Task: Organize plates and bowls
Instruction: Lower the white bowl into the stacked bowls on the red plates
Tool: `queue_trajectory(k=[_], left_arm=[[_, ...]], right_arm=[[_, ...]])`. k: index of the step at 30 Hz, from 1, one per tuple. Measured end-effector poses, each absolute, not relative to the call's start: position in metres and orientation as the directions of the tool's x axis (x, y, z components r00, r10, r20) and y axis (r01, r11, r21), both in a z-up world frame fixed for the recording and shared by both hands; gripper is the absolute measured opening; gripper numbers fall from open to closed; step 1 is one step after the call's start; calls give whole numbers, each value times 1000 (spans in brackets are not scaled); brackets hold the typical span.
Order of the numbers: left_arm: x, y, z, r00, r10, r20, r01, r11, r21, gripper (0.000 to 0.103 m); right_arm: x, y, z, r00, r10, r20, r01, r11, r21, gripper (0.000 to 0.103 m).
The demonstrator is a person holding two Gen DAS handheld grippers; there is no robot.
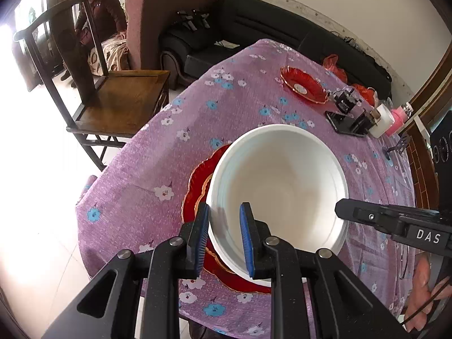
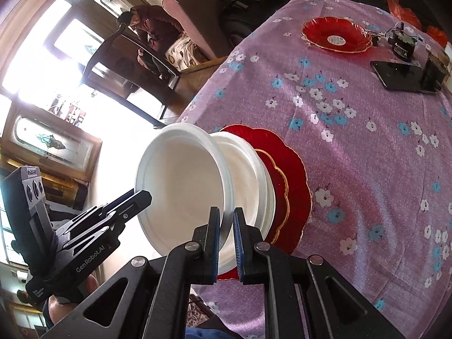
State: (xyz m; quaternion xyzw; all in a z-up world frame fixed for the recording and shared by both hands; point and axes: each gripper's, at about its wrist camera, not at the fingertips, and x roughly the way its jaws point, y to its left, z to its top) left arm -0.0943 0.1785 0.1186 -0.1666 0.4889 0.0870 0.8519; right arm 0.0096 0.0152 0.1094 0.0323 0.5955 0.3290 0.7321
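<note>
A white bowl (image 1: 279, 180) (image 2: 183, 180) hangs tilted between both grippers. My left gripper (image 1: 224, 223) is shut on the bowl's near rim, with a blue pad on each side of it. My right gripper (image 2: 226, 226) is shut on the opposite rim. Each gripper shows in the other's view, the right gripper (image 1: 343, 209) at the bowl's right edge and the left gripper (image 2: 142, 197) at its left edge. Directly below sits a second white bowl (image 2: 248, 169) on stacked red plates (image 1: 197, 186) (image 2: 293, 186). I cannot tell whether the two bowls touch.
A round table under a purple flowered cloth (image 1: 158, 152) (image 2: 367, 155) carries another red plate (image 1: 303, 84) (image 2: 336, 35), a black phone (image 1: 341, 124) (image 2: 404, 76) and small devices at the far side. A wooden chair (image 1: 118, 96) stands left of it. A person sits beyond.
</note>
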Motion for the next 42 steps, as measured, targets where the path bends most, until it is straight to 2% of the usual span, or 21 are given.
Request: queue_trajectory(k=[36,42], left_arm=[[-88,179,99,474,-8,-880,-319,930,-181,20],[-88,177,101,478,-7,-879,-318,931,-181,27]], right_arm=[[13,28,94,71,453,-889,-459,806,374,13],[14,29,94,62,455,-888,-461,802,379,14]])
